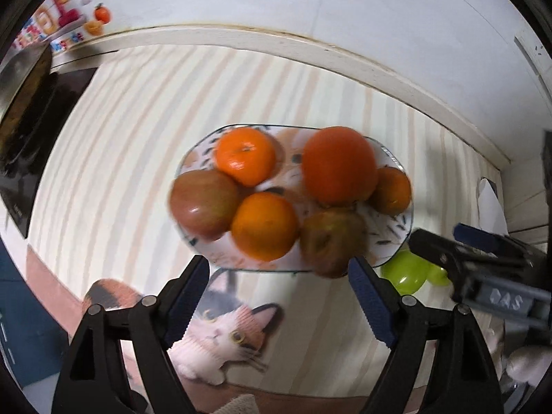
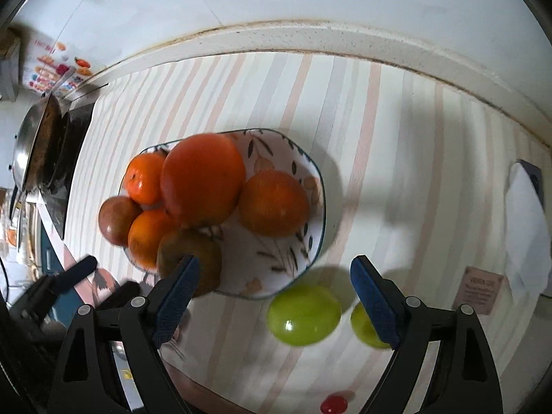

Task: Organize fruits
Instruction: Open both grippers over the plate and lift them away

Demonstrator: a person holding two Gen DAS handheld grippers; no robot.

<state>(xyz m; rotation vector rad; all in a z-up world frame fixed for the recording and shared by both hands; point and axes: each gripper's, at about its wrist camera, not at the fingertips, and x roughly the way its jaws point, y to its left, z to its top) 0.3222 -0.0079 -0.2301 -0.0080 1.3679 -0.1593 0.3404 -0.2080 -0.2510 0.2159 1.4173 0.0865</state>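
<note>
A leaf-patterned plate (image 1: 396, 238) (image 2: 276, 276) on the striped cloth holds several fruits: a big red-orange tomato (image 1: 339, 165) (image 2: 201, 177), oranges (image 1: 245, 160) (image 2: 274, 201) and brownish tomatoes (image 1: 203, 203) (image 2: 189, 258). Two green fruits (image 2: 303, 314) (image 1: 405, 270) lie on the cloth just right of the plate. My left gripper (image 1: 279, 293) is open and empty, just in front of the plate. My right gripper (image 2: 276, 296) is open and empty, hovering above the larger green fruit; it also shows in the left wrist view (image 1: 445, 255).
A small red fruit (image 2: 333, 403) lies near the front edge. A pan on a dark stove (image 2: 41, 148) stands at the far left. A white cloth (image 2: 528, 234) lies at the right. A raised ledge and white wall (image 2: 310, 41) bound the back.
</note>
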